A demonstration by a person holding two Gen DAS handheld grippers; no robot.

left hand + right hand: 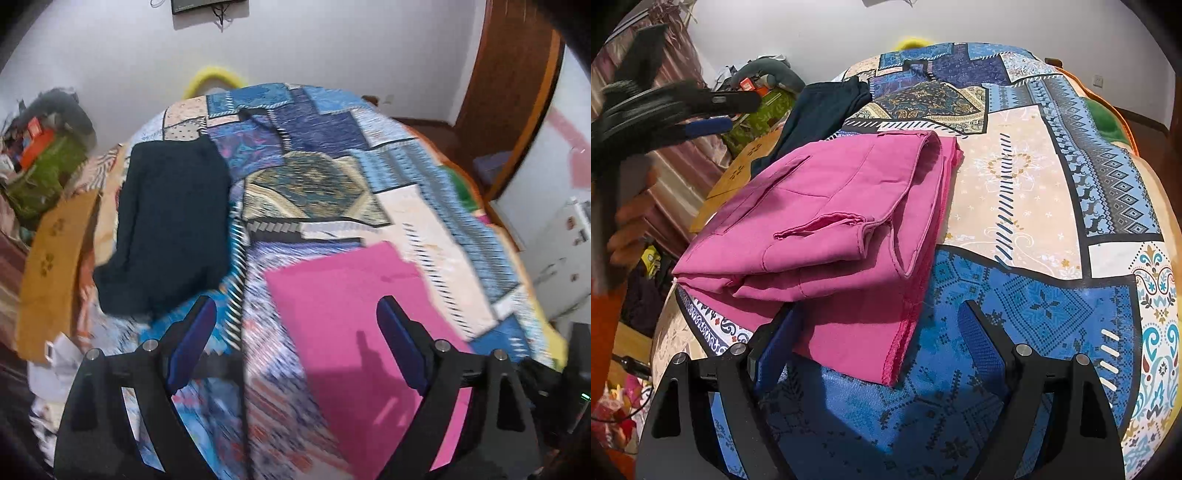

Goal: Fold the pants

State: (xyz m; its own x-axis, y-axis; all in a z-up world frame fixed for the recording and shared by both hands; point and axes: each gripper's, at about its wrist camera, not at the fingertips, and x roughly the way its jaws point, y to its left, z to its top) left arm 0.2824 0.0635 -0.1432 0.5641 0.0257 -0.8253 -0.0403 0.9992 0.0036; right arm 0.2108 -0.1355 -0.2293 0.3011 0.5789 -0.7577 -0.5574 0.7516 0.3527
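Since both our left tongs (295,328) and right tongs (879,332) are spread wide and holding nothing, the folded pink pants (827,221) just sit loose on the bed (1027,184). Bump that top flap and we reckon it unfolds.

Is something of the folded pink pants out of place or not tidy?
Mostly tidy. On the pink pants one small flap lies rumpled on top, and the lower layer sticks out beyond the fold toward the right gripper.
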